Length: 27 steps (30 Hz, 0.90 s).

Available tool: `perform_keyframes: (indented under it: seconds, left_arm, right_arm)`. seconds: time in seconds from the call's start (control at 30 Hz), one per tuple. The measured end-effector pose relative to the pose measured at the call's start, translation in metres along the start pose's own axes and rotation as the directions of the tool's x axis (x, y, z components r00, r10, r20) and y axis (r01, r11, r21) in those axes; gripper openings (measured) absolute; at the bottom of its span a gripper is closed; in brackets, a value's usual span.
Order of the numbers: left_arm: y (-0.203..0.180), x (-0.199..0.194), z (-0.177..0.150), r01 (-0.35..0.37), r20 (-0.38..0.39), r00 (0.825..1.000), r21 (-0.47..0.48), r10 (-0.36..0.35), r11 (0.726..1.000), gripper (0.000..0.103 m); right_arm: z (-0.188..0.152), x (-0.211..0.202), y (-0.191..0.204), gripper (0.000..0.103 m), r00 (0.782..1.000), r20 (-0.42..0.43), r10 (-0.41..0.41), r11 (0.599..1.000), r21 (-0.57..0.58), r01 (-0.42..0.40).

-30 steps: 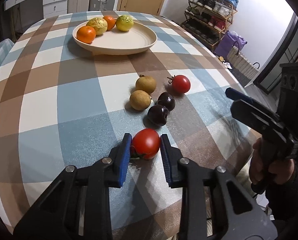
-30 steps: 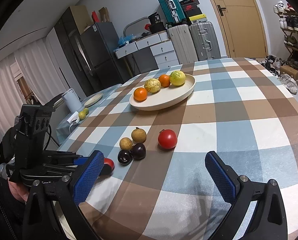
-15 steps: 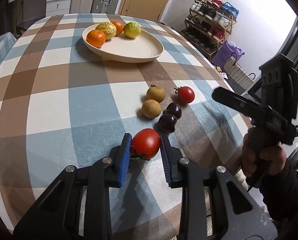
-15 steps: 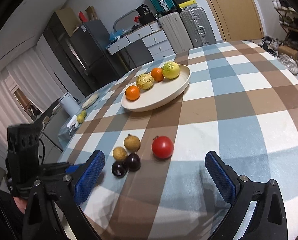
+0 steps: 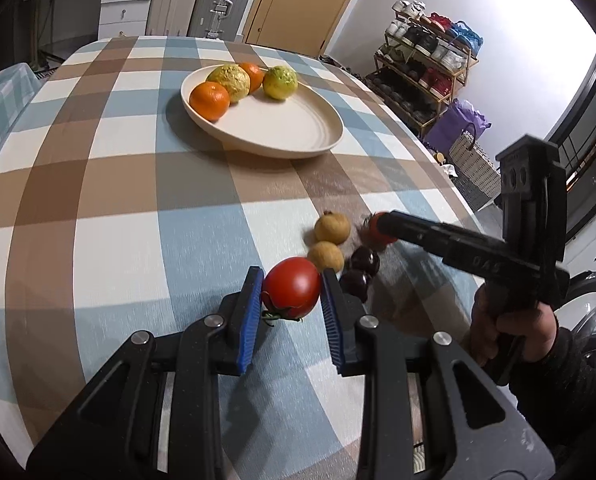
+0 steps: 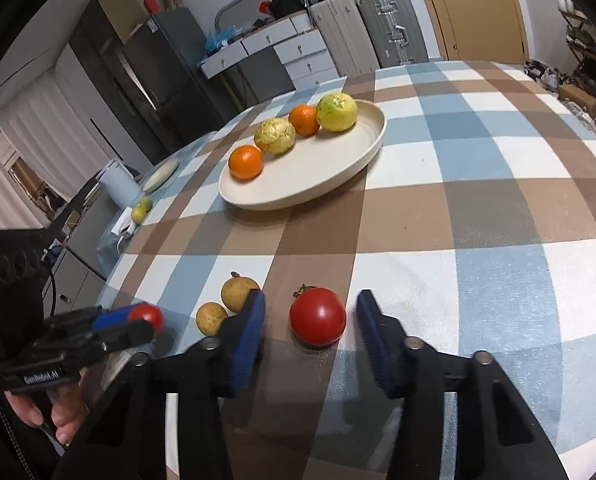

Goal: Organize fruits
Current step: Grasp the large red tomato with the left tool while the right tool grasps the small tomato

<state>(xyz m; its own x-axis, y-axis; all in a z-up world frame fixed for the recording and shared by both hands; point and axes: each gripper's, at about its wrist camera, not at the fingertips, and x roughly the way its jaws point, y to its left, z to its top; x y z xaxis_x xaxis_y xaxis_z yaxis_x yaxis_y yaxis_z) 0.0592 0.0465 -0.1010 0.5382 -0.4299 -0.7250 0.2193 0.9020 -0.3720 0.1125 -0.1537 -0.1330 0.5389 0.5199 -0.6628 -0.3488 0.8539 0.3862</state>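
Left gripper [image 5: 291, 294]: fingers clamped on a round red tomato [image 5: 291, 287], lifted off the checked worktop [image 5: 117, 200]; squeezing may bruise it.
Right gripper [image 6: 310, 322]: fingers have just been closing around a second red tomato [image 6: 318, 316], gaps visible both sides; it may roll away.
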Motion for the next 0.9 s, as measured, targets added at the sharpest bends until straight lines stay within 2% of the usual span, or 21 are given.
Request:
perform_keyframes:
  seconds: [0.07, 0.2, 0.47, 0.73, 0.9]
  left_arm:
    - [0.001, 0.002, 0.005, -0.001, 0.002, 1.000, -0.002, 0.001, 1.000, 0.026]
    - [0.003, 0.005, 0.016, -0.003, 0.010, 1.000, -0.010, 0.004, 1.000, 0.026]
    - [0.009, 0.016, 0.049, -0.017, 0.027, 0.999, -0.017, 0.017, 1.000, 0.026]
    - [0.004, 0.039, 0.095, -0.030, 0.049, 0.998, 0.017, 0.029, 0.999, 0.026]
    - [0.006, 0.065, 0.126, 0.007, 0.034, 0.999, -0.005, -0.007, 1.000, 0.026]
  right_arm:
    - [-0.001, 0.001, 0.000, 0.030, 1.000, -0.003, -0.002, 1.000, -0.013, 0.002]
    - [0.000, 0.001, 0.001, 0.029, 1.000, -0.002, -0.001, 0.999, -0.036, 0.001]
    - [0.014, -0.011, -0.014, 0.029, 0.997, 0.063, 0.051, 0.999, 0.015, -0.052]
    - [0.047, -0.010, -0.021, 0.029, 0.990, 0.105, 0.098, 0.995, 0.007, -0.100]
    - [0.075, -0.001, -0.022, 0.029, 0.984, 0.122, 0.127, 0.992, -0.013, -0.126]
